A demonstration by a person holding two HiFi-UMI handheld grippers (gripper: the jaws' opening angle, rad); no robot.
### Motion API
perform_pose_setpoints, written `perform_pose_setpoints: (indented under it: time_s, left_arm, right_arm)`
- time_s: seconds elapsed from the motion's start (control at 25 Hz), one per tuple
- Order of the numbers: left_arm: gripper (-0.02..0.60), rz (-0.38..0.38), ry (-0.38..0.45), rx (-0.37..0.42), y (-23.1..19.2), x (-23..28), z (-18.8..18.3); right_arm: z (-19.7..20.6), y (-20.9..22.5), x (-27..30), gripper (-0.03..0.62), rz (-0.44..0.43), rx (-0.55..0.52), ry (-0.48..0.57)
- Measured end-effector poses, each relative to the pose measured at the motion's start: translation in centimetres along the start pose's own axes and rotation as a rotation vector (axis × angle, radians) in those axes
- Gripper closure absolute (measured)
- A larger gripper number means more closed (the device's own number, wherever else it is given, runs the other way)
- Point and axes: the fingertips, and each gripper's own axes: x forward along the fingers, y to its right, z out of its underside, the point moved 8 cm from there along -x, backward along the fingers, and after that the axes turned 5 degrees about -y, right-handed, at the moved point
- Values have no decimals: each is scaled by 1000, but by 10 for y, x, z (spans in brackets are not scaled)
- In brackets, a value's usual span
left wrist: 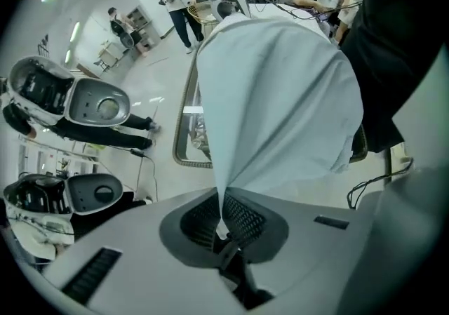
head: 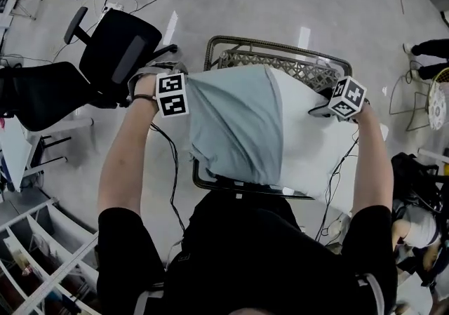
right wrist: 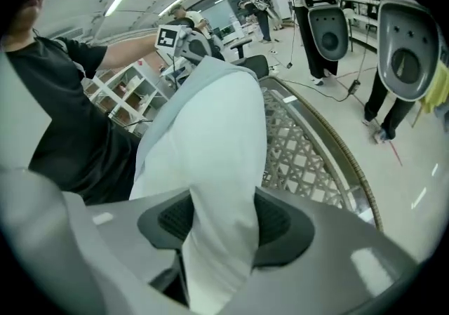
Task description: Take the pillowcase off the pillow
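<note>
Blue-grey pillowcase (left wrist: 280, 89) inside left claw (left wrist: 223, 217)

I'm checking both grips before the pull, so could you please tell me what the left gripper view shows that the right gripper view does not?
Only the left gripper view shows the left claw shut on a thin fold of the grey-blue pillowcase. Only the right gripper view shows the right claw clamped on the thick white pillow. Both show the pillowcase hanging over the woven basket.
</note>
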Motion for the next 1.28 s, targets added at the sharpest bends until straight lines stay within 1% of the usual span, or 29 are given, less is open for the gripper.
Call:
perform_pose_setpoints:
  time_s: [0.12, 0.2, 0.28, 0.36, 0.48, 0.56, 0.6, 0.68, 0.72, 0.76, 0.8, 0.84, 0.88, 0.92, 1.0, 1.08, 1.2, 1.28]
  left_arm:
    - [574, -48, -43, -58, 4, -25, 31]
    - [574, -62, -57, -123, 11, -42, 59]
    - [574, -84, -9, -212, 20, -64, 76]
    - [574, -139, 34, -260, 27, -86, 80]
    - [574, -244, 48, -289, 27, -117, 85]
    - [574, -311, 53, -308, 23, -139, 91]
    - [574, -339, 70, -321, 21, -151, 91]
    - [574, -383, 115, -344, 21, -173, 88]
    - [574, -403, 126, -343, 21, -180, 86]
    - [574, -419, 129, -337, 21, -185, 83]
    - [574, -432, 128, -331, 22, -188, 82]
    - [574, -443, 126, -331, 22, -191, 83]
    - [574, -455, 127, -336, 24, -195, 85]
    - [574, -468, 133, -346, 25, -201, 87]
    - [574, -497, 156, -363, 28, -218, 90]
    - [572, -533, 175, -354, 32, -236, 89]
    - [572, -587, 216, -335, 37, -263, 89]
    - [572, -626, 259, -327, 39, -284, 89]
  right_arm:
    - [1, 7, -18, 352, 76, 26, 2]
    - [4, 16, -30, 355, 158, 67, -13]
    - [7, 24, -41, 356, 229, 112, -16]
    - [2, 27, -45, 355, 280, 135, 0]
    - [-23, 26, -41, 355, 346, 134, 23]
    - [-48, 22, -38, 352, 412, 119, 26]
    - [-61, 19, -35, 345, 454, 107, 26]
    - [-88, 10, -27, 306, 540, 69, 17]
    - [-101, 4, -24, 286, 579, 46, 10]
    - [-113, -3, -21, 279, 613, 20, 10]
    - [-124, -13, -18, 295, 636, -7, 22]
    - [-134, -25, -16, 295, 646, -37, 42]
    - [-143, -39, -13, 293, 638, -68, 70]
    - [-153, -58, -8, 292, 611, -101, 107]
    - [-176, -103, 7, 267, 526, -163, 205]
    - [-204, -151, 24, 240, 452, -219, 305]
    - [-245, -211, 40, 186, 391, -256, 449]
    - [-265, -237, 38, 174, 386, -259, 527]
